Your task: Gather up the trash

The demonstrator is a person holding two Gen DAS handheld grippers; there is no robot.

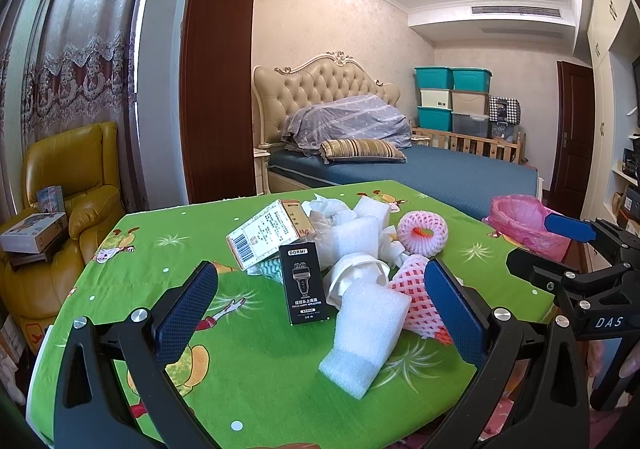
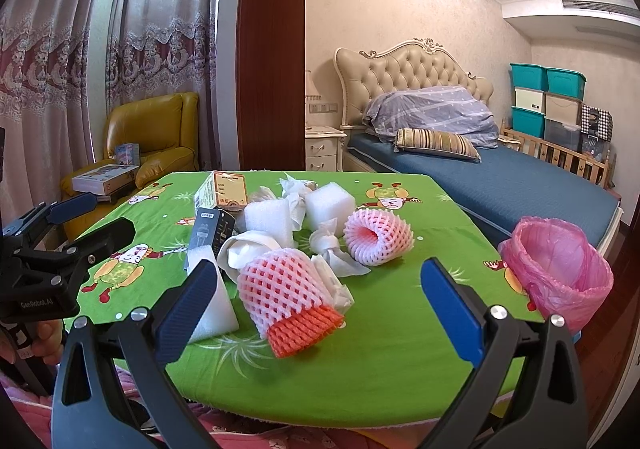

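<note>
A pile of trash lies on the green-clothed table (image 1: 248, 369): a black box (image 1: 305, 283), a cardboard box (image 1: 264, 235), white foam sheets (image 1: 364, 337), crumpled tissue (image 1: 328, 209), a pink foam net ring (image 1: 422, 233) and a pink-and-orange net (image 2: 288, 297). My left gripper (image 1: 320, 269) is open, low over the table's near edge, with the black box and foam ahead between its fingers. My right gripper (image 2: 318, 269) is open too, with the pink-and-orange net between its fingers, not touched. A bin lined with a pink bag (image 2: 560, 269) stands at the table's right edge.
A yellow armchair (image 2: 152, 129) with boxes on it stands to the left, behind a dark wooden post (image 2: 272, 49). A bed (image 2: 500, 185) lies beyond the table, with stacked storage bins (image 2: 548, 97) at the back right. A hand (image 2: 44, 341) holds the left gripper.
</note>
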